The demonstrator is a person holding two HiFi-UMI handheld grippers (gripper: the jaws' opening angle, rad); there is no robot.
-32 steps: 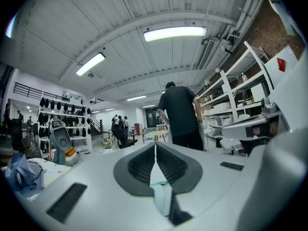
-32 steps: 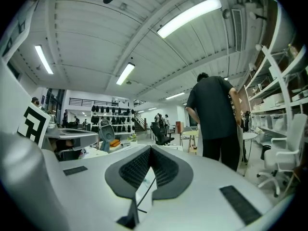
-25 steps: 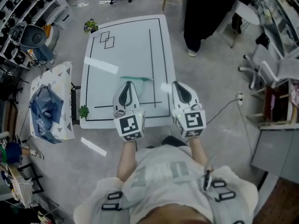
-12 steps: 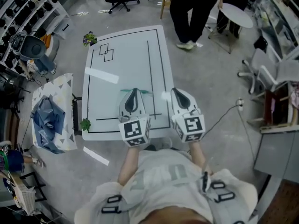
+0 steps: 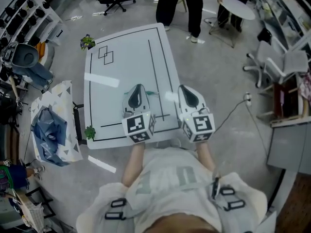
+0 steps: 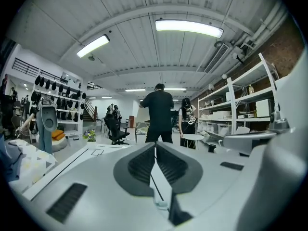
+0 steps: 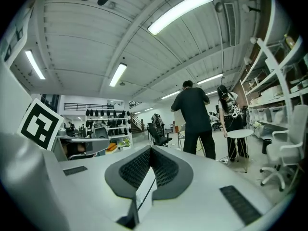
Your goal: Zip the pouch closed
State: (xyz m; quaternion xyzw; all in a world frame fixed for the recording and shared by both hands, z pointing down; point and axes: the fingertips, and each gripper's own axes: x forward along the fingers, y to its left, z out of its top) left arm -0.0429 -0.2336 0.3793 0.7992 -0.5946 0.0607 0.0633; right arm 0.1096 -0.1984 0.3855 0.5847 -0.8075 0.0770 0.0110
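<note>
The white rectangular counter marked with black lines point(image 5: 121, 64) lies beneath both hands. The left gripper point(image 5: 137, 87) and right gripper point(image 5: 184, 88) have their fingers pressed together, holding nothing. A pale flat pouch with teal edge point(image 5: 153, 94) lies on the counter between them, mostly hidden.

Your left tongs point(image 5: 137, 89) cover nearly all of the pouch point(image 5: 152, 94) on the tabletop point(image 5: 121, 67). Only a teal sliver shows at centre frame, its zip too small to read. The upper edge cuts off the standing person point(image 5: 194, 8) above the legs.
</note>
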